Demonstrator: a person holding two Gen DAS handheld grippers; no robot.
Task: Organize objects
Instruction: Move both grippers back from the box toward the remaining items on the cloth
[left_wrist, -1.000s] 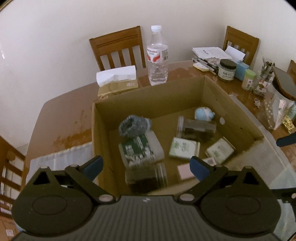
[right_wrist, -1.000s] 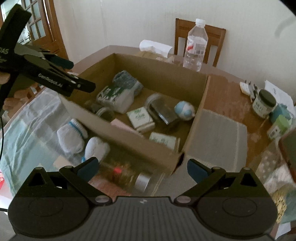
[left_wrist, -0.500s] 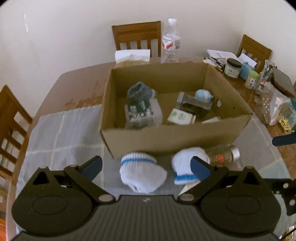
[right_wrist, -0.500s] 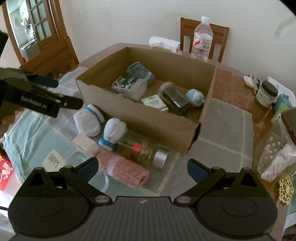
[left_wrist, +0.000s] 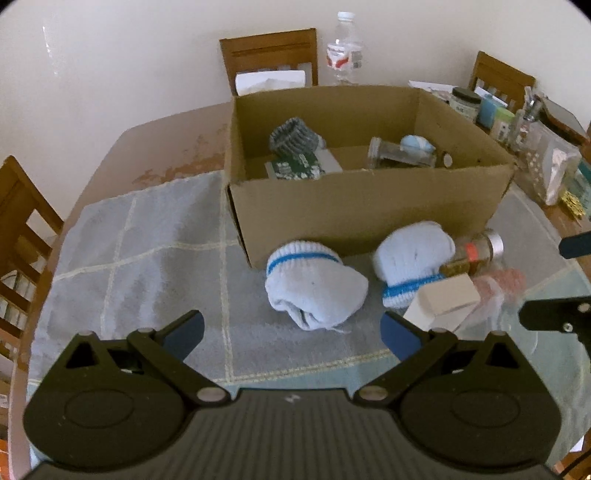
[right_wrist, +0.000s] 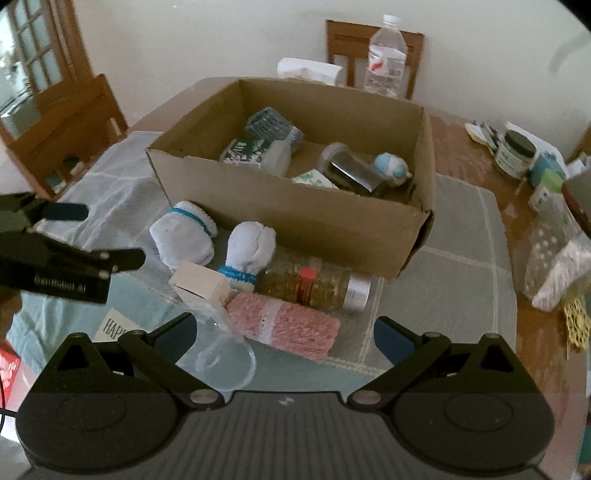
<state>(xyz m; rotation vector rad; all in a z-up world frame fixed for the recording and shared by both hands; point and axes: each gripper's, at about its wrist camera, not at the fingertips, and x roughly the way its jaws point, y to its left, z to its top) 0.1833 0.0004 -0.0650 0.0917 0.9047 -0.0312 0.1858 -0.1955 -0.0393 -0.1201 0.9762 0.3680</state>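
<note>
An open cardboard box (left_wrist: 362, 206) (right_wrist: 295, 218) sits on the table with a grey sock roll, a green packet, a jar and a small blue toy inside. In front of it lie two white socks with blue bands (left_wrist: 314, 288) (left_wrist: 410, 262), a spice jar (right_wrist: 314, 284), a small white box (right_wrist: 201, 282), a pink roll (right_wrist: 288, 325) and a clear plastic cup (right_wrist: 221, 354). My left gripper (left_wrist: 291, 330) is open and empty, just before the left sock. My right gripper (right_wrist: 284, 332) is open and empty, over the pink roll.
A grey and teal cloth (left_wrist: 147, 251) covers the table. A water bottle (right_wrist: 384, 59) and a tissue box (left_wrist: 269, 81) stand behind the box. Jars and bags (right_wrist: 517, 153) crowd the right side. Wooden chairs (left_wrist: 22, 221) ring the table.
Both grippers have pulled back and down from above the box to the items in front of it. Both stay open and empty.
</note>
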